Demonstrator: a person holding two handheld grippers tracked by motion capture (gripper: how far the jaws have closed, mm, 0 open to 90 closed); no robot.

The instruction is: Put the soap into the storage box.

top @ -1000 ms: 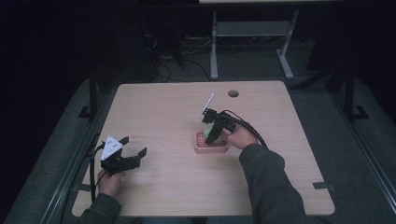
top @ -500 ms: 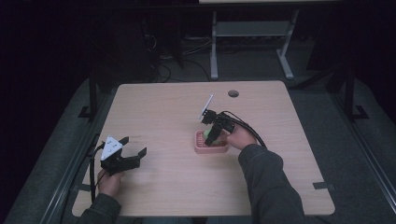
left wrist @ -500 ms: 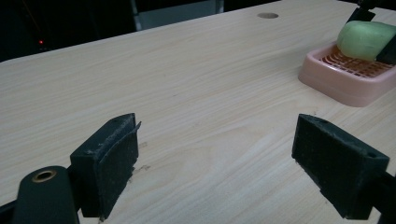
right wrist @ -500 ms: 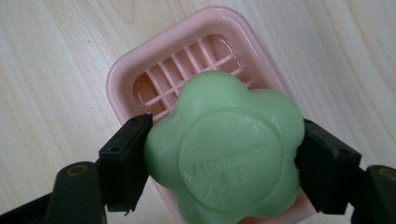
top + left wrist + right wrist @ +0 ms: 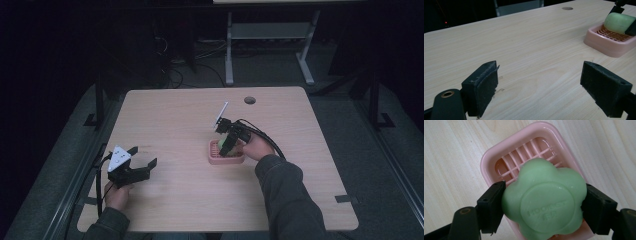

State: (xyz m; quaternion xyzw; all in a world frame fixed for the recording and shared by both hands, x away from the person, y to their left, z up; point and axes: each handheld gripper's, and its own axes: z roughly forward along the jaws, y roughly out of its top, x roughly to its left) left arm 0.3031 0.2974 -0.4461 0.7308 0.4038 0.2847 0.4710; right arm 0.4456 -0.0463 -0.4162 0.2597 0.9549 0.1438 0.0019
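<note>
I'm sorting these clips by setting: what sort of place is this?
Probably a lab or workshop, not a home: a bare wooden table on grey floor, a metal-framed bench and loose cables behind, in a dark room.

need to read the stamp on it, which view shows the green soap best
The right gripper view: the flower-shaped green soap sits close, stamped face up, over the pink soap dish. The left gripper view catches one edge far off; the high view shows a small green speck.

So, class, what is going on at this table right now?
A person works with a hand-held gripper in each hand. The right hand-held gripper is shut on a green flower-shaped soap bar, holding it over a pink soap dish on the wooden table. The left hand-held gripper is open, low over bare tabletop, well away from the dish.
</note>
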